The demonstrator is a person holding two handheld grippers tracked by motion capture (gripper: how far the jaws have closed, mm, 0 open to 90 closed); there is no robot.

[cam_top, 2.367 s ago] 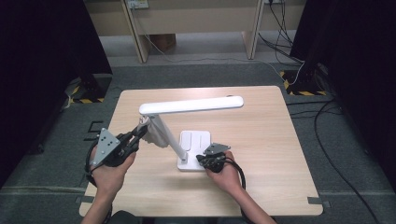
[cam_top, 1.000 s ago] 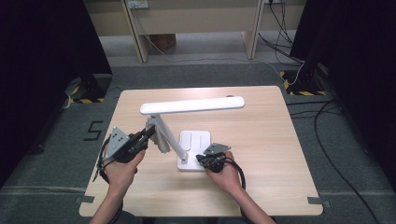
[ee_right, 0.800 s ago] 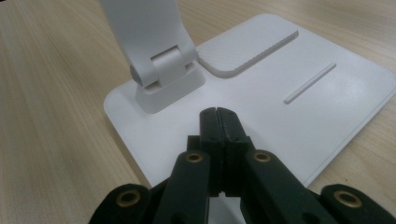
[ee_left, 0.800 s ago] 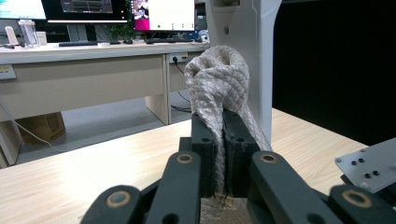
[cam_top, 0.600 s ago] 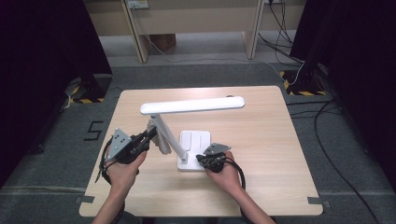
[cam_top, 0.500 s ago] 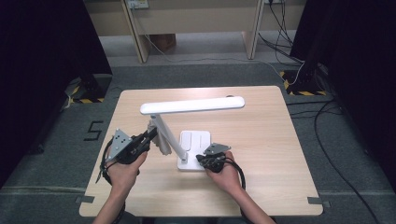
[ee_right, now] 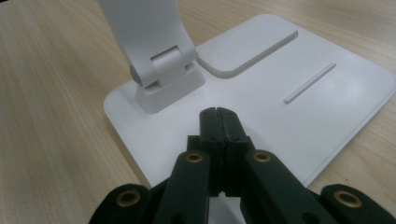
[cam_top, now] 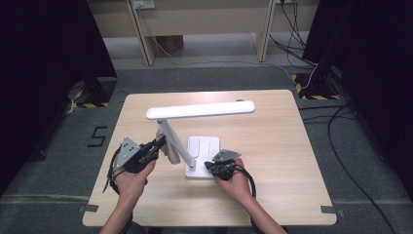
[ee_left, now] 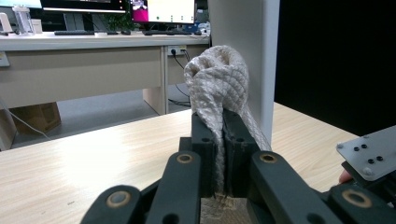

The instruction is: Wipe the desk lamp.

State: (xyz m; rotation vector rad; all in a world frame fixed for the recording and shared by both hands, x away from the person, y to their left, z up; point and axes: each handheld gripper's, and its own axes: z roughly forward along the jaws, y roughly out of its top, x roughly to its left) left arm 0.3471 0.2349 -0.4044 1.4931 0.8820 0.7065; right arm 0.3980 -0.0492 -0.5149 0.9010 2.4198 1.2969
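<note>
High view, from left to right: the left hand-held gripper [cam_top: 157, 145] is clamped on a cream braided rope [cam_top: 164, 149], bunched in a knotted lump beside the slanted arm of a white desk lamp [cam_top: 200, 111]. Its long flat head lies level above the light wooden table [cam_top: 272, 146]. Right of it, the right hand-held gripper [cam_top: 210, 167] rests, jaws closed and empty, on the lamp's square white base [cam_top: 204, 146].
</note>
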